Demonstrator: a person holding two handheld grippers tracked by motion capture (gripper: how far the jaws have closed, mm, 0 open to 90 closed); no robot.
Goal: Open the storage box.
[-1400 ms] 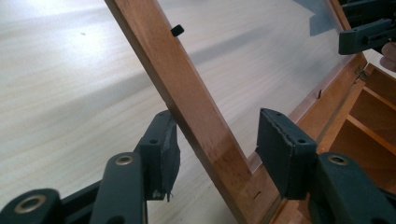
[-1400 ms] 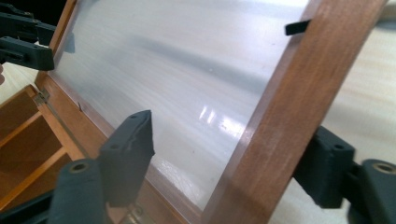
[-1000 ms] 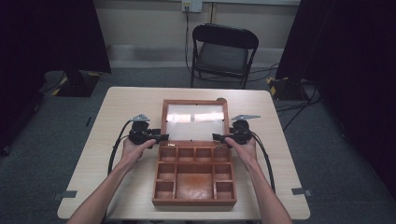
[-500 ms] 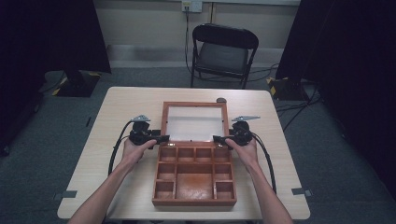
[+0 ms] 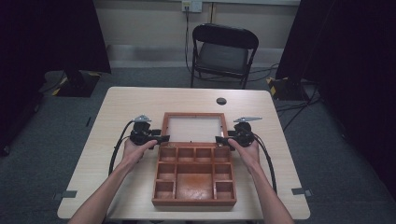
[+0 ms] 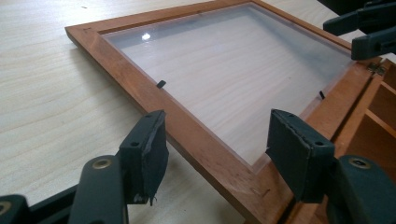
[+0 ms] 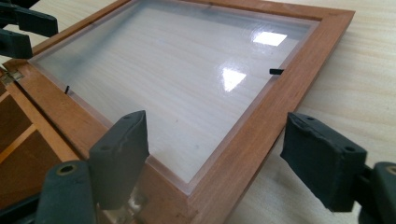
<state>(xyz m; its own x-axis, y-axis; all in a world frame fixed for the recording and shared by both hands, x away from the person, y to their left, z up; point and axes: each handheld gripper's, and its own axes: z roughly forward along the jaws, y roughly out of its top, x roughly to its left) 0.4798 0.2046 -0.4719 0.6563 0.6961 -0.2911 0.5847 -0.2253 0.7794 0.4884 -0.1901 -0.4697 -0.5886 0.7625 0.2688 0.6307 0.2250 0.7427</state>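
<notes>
**Glazed lid laid flat behind its compartment box**

Glazed lid (image 5: 194, 128) of the wooden compartment box (image 5: 194, 175) lies fully open on the table (image 5: 116, 107), hinged at the box's far edge. The left gripper (image 5: 161, 138) and right gripper (image 5: 220, 139) straddle the frame's near corners, jaws apart and pressing nothing; the left's have just been opening, the right's closing slightly. A second ago the lid stood raised, its pane catching glare; now it rests flat. Risks from here, as a judgement: a jaw dragging on the frame could strain the small hinges (image 6: 376, 69), or a pad could scuff the clear pane.
</notes>
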